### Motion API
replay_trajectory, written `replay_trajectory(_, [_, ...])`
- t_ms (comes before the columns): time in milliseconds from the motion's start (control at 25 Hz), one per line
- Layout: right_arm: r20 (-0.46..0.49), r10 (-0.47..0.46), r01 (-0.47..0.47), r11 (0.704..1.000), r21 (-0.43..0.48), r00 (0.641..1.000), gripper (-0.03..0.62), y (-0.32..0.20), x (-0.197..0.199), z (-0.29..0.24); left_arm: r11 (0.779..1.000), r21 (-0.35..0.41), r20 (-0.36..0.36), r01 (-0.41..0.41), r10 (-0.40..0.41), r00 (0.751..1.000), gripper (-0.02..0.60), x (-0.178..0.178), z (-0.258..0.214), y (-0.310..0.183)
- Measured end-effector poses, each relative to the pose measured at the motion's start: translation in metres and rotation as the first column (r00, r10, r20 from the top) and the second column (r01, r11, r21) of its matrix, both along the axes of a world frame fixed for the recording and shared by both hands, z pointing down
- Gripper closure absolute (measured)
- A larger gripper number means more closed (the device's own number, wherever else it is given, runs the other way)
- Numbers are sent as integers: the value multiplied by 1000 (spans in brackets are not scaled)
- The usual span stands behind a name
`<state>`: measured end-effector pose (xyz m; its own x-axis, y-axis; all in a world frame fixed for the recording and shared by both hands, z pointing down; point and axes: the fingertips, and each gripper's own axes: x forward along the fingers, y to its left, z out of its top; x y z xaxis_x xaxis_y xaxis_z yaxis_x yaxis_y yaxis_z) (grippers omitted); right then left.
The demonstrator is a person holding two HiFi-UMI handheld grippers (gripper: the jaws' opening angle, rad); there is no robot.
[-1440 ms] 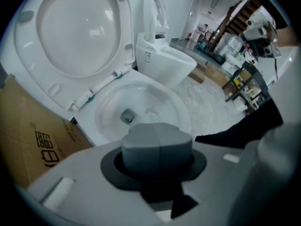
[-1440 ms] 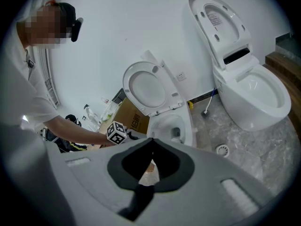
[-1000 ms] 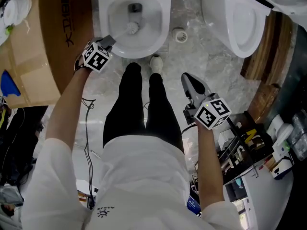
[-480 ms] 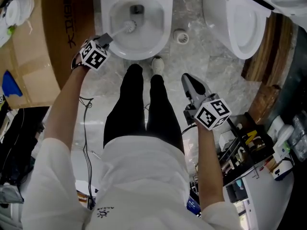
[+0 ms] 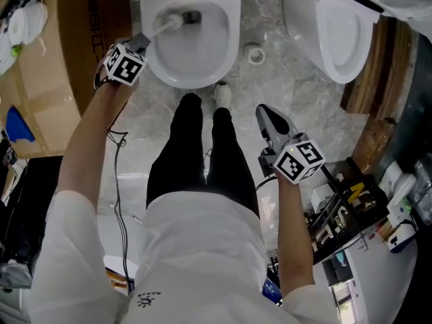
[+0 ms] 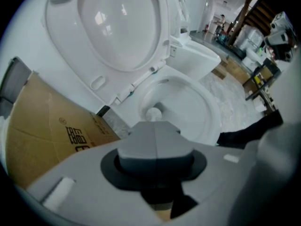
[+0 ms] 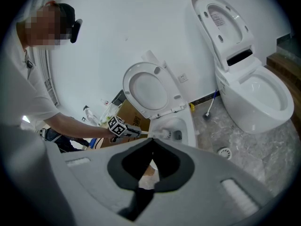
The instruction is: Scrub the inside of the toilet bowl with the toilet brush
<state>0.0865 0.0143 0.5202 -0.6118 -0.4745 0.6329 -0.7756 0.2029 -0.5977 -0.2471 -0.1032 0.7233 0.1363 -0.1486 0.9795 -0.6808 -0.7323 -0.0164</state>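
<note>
The white toilet bowl (image 5: pixel 223 42) stands open at the top of the head view, its lid (image 6: pixel 117 27) raised. My left gripper (image 5: pixel 142 42) hangs over the bowl's left rim, shut on the toilet brush handle. The white brush head (image 5: pixel 173 21) lies against the far left inside wall, near the drain hole. In the left gripper view the brush head (image 6: pixel 153 113) shows just past the shut jaw tips of my left gripper (image 6: pixel 155 126); the handle is hidden. My right gripper (image 5: pixel 270 120) is shut on nothing, held low beside the person's right leg, far from the bowl (image 7: pixel 181 126).
A cardboard box (image 5: pixel 61 59) stands close on the toilet's left. A second toilet (image 5: pixel 337 32) is at the right, with a floor drain (image 5: pixel 254 51) between them. Wooden steps (image 5: pixel 368 93) and a cluttered rack (image 5: pixel 344 214) fill the right. The person's legs (image 5: pixel 196 147) face the bowl.
My left gripper has pushed forward and left, carrying the brush head from the middle of the bowl to its far left wall. The right gripper has stayed put.
</note>
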Motion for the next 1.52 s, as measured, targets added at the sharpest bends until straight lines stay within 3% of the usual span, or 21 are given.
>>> replay_trajectory(640, [-15,62,-62,998,-9,998,594,8,24,3,992,55,10,-116,115,993,428,42,20,-39])
replay_trajectory(1280, [-14,83,-83,996,-13,996,594,12,38,4,984,109,-71,-144,153,986,430,116,12,-55])
replay_trajectory(1520, [-13,84,-84,996,-14,996,594,18,46,6,977,123,-64,-176,185,981,430,132,11,-49])
